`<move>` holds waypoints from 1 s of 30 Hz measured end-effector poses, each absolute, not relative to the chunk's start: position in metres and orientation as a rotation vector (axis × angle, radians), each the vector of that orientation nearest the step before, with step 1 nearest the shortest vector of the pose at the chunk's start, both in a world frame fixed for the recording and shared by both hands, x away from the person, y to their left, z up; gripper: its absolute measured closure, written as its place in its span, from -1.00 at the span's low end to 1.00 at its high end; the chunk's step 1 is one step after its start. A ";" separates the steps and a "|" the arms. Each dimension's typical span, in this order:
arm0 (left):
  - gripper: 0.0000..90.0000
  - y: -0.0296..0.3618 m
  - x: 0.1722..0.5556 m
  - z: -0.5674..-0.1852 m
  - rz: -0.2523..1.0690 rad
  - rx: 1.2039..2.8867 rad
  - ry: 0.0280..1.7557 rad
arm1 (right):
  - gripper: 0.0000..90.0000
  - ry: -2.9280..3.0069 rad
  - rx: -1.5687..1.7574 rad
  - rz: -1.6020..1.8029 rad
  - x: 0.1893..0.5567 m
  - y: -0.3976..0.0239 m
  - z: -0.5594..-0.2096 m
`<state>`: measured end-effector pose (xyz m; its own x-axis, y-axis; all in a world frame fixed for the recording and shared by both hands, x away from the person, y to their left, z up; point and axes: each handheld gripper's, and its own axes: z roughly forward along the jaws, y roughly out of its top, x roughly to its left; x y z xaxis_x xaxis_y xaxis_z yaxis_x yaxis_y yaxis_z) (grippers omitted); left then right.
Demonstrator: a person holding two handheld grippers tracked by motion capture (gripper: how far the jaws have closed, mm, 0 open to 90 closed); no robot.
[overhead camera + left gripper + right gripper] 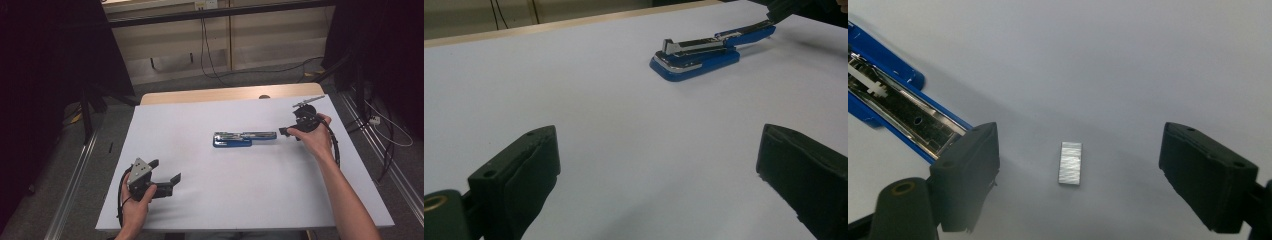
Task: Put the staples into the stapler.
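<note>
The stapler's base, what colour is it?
Blue, with a silvery metal magazine on top; the stapler shows best in the left gripper view.

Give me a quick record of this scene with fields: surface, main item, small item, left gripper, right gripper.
surface: white table
main item: blue stapler, lying opened out flat near the table's middle
small item: strip of staples flat on the table, apart from the stapler
left gripper: open, nothing between the jaws, at the near left
right gripper: open, jaws either side of the strip of staples, not touching it

White table (200, 200), cables (207, 50) behind
</note>
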<state>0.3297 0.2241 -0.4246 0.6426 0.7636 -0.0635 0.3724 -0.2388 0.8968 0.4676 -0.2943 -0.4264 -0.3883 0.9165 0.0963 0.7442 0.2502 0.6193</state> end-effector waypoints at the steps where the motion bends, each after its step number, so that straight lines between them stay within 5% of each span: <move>1: -0.91 0.224 0.330 -0.425 0.482 1.848 0.906 | -0.57 2.246 1.547 0.858 0.468 -0.296 -0.427; 30: -0.91 0.221 0.329 -0.425 0.467 1.860 0.891 | 0.27 2.422 1.532 0.753 0.481 -0.291 -0.436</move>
<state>0.3295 0.2208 -0.4250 0.6565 0.7514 -0.0663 0.3738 -0.2477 0.8938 0.4811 -0.2908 -0.4363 -0.4536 0.8837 0.1152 0.7934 0.3415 0.5039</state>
